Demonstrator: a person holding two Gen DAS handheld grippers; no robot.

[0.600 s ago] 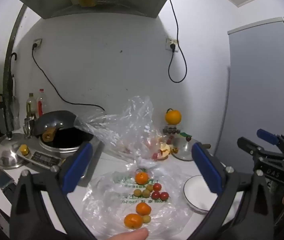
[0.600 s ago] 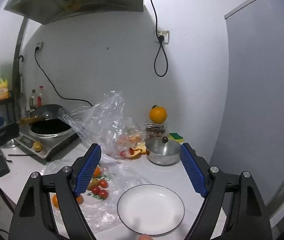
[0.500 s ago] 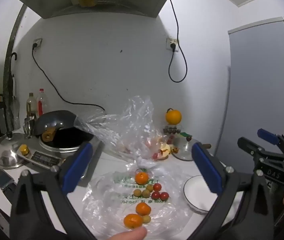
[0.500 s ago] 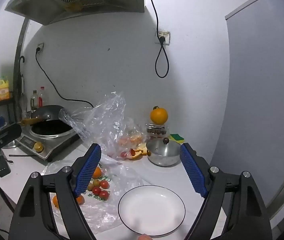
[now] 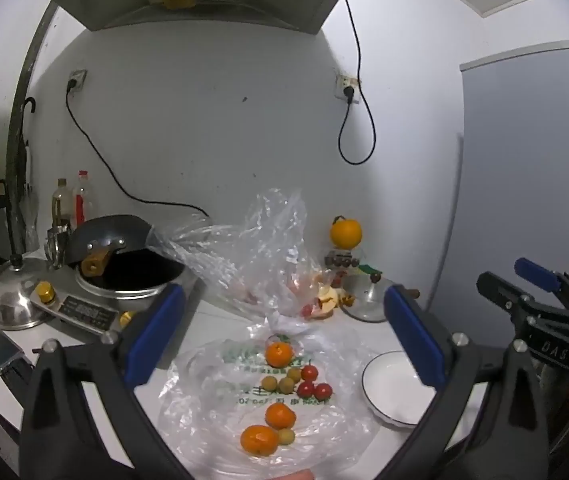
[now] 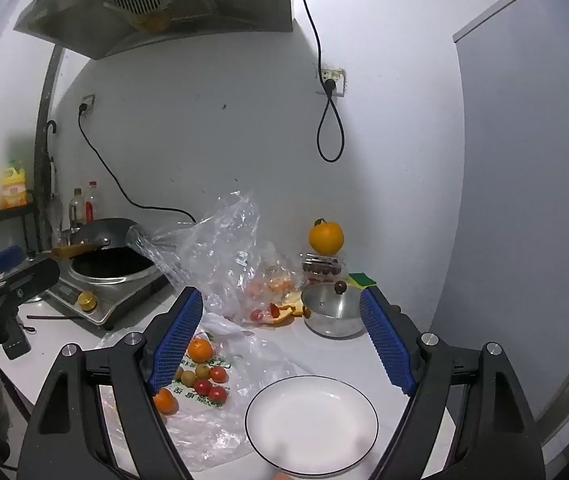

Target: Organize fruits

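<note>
Now both grippers hover with jaws wide apart: the left gripper (image 5: 284,328) above the fruits (image 5: 284,380) on the plastic bag (image 5: 212,400), the right gripper (image 6: 280,340) above the white plate (image 6: 311,424) beside them.

"DAS" on the right gripper (image 5: 540,300)

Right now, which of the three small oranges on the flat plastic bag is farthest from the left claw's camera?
The orange at the bag's far end, beside the green print. The other two lie close together at the near edge.
</note>
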